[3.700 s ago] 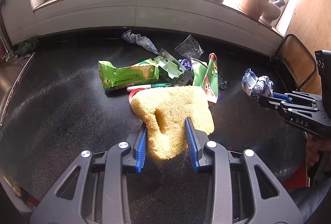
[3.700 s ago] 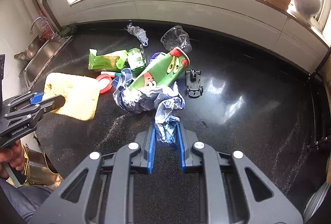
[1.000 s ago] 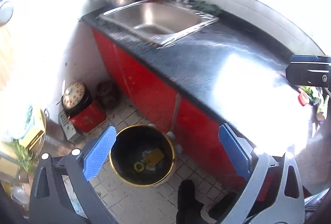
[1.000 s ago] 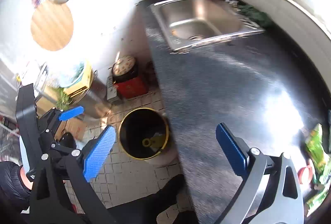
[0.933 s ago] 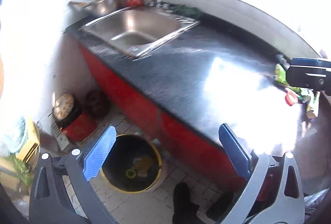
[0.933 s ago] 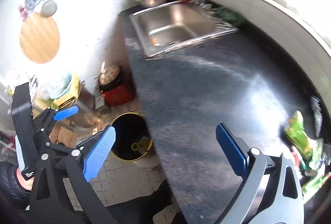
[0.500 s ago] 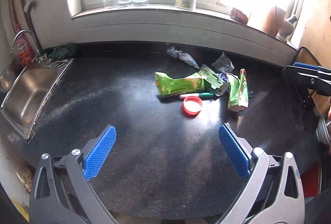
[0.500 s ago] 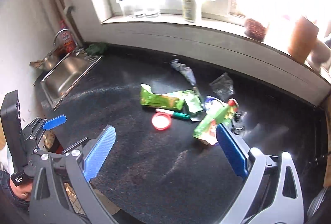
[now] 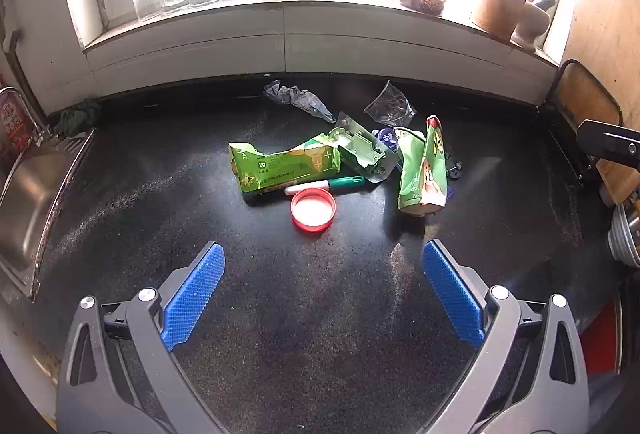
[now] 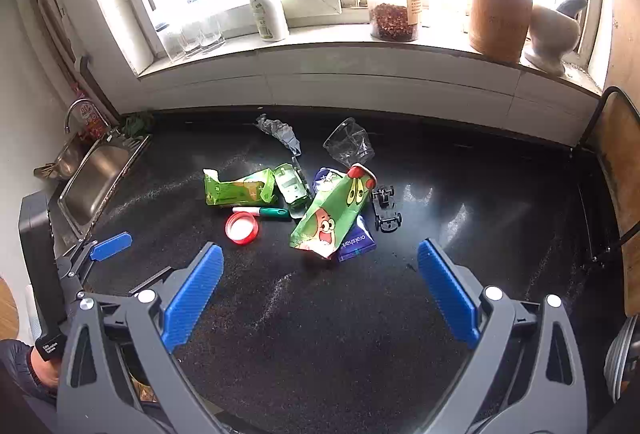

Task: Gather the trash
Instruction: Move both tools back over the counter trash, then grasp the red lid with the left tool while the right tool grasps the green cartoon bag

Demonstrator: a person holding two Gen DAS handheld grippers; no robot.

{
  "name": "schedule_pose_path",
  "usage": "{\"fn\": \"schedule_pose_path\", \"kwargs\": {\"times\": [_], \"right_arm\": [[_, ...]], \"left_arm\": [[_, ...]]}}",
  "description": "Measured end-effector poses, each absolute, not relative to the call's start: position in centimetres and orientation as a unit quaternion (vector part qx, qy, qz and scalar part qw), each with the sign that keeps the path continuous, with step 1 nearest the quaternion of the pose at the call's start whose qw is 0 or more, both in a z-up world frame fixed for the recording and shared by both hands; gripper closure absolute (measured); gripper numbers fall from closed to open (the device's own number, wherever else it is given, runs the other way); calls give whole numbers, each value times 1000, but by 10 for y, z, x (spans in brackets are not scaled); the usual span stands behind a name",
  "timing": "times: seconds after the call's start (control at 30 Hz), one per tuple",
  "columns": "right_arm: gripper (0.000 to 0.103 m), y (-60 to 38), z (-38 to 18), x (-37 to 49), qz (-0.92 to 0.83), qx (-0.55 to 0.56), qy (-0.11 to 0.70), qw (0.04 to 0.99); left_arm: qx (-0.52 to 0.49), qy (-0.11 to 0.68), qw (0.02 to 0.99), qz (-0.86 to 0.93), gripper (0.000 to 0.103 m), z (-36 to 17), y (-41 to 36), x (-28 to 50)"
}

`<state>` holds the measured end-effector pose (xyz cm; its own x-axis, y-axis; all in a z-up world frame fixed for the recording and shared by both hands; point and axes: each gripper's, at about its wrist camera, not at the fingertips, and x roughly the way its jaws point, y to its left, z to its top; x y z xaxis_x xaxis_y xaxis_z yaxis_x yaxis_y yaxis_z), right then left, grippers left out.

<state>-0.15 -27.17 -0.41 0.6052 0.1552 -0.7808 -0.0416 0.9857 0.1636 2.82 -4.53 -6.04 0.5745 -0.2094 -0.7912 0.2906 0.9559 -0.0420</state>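
A pile of trash lies mid-counter: a flat green wrapper [image 9: 280, 165] [image 10: 236, 187], a red lid [image 9: 313, 209] [image 10: 241, 228], a green-white pen [image 9: 326, 185] [image 10: 262, 211], a green cartoon snack bag [image 9: 424, 169] [image 10: 332, 213], a crumpled clear cup [image 9: 390, 105] [image 10: 349, 145], a grey crumpled wrapper [image 9: 298, 98] [image 10: 278, 129] and a blue packet [image 10: 356, 240]. My left gripper [image 9: 320, 294] is open and empty, near the counter's front, short of the lid. My right gripper [image 10: 318, 294] is open and empty, in front of the snack bag.
A small black toy car [image 10: 385, 207] lies right of the bag. A steel sink [image 9: 28, 189] [image 10: 94, 185] is at the left. Bottle [image 10: 266, 1], jars and a wooden holder [image 10: 500, 13] stand on the windowsill. A chair back [image 10: 618, 169] stands at the right.
Both grippers held trash, a yellow sponge and a blue wrapper, then swung over the floor bin and opened. They have turned back to the counter, empty, and moved closer to the pile.
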Motion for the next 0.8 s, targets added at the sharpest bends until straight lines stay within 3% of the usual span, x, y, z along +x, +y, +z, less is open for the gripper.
{"fn": "schedule_pose_path", "kwargs": {"times": [0.6, 0.8], "right_arm": [[9, -274, -120, 112, 56, 101, 529, 841], [14, -272, -153, 137, 60, 118, 564, 815]], "left_arm": [[48, 484, 867, -113, 7, -160, -66, 112], [49, 500, 857, -116, 7, -182, -76, 129]]}}
